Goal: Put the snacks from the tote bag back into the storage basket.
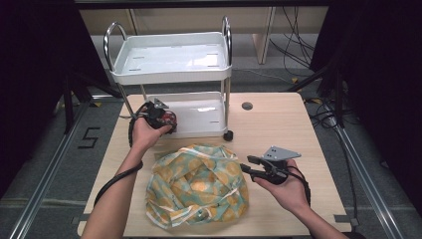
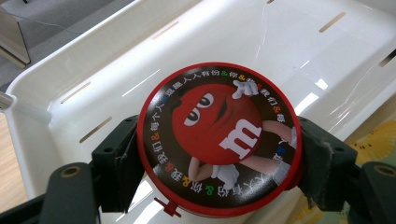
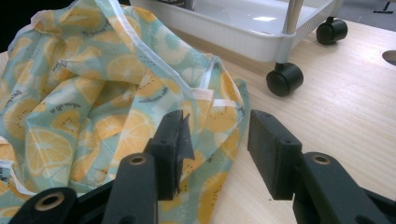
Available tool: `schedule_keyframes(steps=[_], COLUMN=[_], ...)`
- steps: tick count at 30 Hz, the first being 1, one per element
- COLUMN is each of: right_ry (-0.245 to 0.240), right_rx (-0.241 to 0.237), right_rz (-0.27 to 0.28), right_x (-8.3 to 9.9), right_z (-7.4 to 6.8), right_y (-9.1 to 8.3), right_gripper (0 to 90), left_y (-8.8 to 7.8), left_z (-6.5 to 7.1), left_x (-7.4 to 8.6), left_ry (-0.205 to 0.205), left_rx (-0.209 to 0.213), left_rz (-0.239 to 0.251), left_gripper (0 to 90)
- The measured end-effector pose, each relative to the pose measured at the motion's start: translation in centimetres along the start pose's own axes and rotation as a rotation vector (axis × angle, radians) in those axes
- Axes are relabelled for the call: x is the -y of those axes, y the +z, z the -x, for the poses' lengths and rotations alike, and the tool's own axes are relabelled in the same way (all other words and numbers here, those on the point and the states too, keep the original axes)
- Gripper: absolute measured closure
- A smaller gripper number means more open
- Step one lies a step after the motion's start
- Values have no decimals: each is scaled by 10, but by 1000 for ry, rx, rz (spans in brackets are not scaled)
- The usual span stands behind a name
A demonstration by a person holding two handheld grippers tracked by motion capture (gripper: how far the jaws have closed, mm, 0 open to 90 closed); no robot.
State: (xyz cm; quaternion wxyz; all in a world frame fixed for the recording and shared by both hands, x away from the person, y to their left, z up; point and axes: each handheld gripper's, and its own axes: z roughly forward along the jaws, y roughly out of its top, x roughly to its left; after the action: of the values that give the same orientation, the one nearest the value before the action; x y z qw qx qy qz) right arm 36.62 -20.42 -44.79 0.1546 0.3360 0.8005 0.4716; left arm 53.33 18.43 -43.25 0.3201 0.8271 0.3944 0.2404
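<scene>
Looking down from the high view: left gripper (image 1: 160,118) up at the lower shelf of the white trolley (image 1: 169,74), clamped on a round red candy tin (image 1: 168,118); right gripper (image 1: 259,167) hovering at the right edge of the orange-print fabric bag (image 1: 196,186), jaws parted, nothing in them. Tin poised at the lower tray's (image 1: 201,115) front left corner, bag well clear below it on the wooden table (image 1: 278,129). Risk here, as a guess: tin clipping the tray rim or the chrome post (image 1: 125,102) on the way in, since the grip sits close to both.

Switching to the left gripper view: tin (image 2: 219,140) lid-up, red cartoon face showing, held across its width between both pads (image 2: 119,163), over the white tray floor (image 2: 140,60). Pads biting only the curved rim, so a likely slip or twist if the hand tilts; tin tilted slightly, so a drop from here could land it on edge and send it rolling. Small red tab at the lid's lower edge, just beside the left pad, possibly snagging on release.

Over to the right gripper view: jaws half spread, empty, left pad (image 3: 170,149) just over a fold of the bag (image 3: 84,93), right pad above bare table (image 3: 336,107). Black castor (image 3: 285,78) near. Possible trouble: closing here pinching only loose cloth, dragging the bag toward the trolley wheel.
</scene>
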Motion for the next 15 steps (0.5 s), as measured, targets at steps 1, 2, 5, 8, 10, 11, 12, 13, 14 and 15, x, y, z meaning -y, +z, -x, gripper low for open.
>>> schedule_keyframes(steps=[1, 2, 5, 8, 10, 11, 12, 13, 14, 15], right_ry=[0, 1, 2, 1, -17, -5, -7, -7, -16, -15], right_rx=[1, 6, 2, 4, 14, 2, 5, 5, 12, 13], right_rz=[-1, 7, 3, 4, 17, 11, 11, 10, 16, 18], right_x=[0, 0, 0, 0, 1, 1, 1, 1, 1, 1], right_z=[0, -1, -1, 0, 1, 0, 0, 0, 0, 0], right_y=[0, 1, 1, 1, 2, 2, 2, 2, 2, 2], right_gripper=[566, 566, 566, 566, 566, 566, 566, 566, 566, 566], left_y=[0, 0, -1, -1, -1, 1, 2, 1, 2, 2], left_z=[0, 0, -1, -3, -3, 0, -2, -3, -3, -3], left_x=[0, 0, 0, 1, 1, 1, 1, 0, 1, 1], left_ry=[-6, -2, -8, -16, -20, -60, -26, -24, -36, -31], left_rx=[0, -1, -3, 5, 7, 20, 28, 19, 17, 21], left_rz=[0, -1, -4, -8, -10, 25, 39, 31, 41, 36], left_gripper=[252, 252, 252, 251, 250, 250, 250, 250, 250, 249])
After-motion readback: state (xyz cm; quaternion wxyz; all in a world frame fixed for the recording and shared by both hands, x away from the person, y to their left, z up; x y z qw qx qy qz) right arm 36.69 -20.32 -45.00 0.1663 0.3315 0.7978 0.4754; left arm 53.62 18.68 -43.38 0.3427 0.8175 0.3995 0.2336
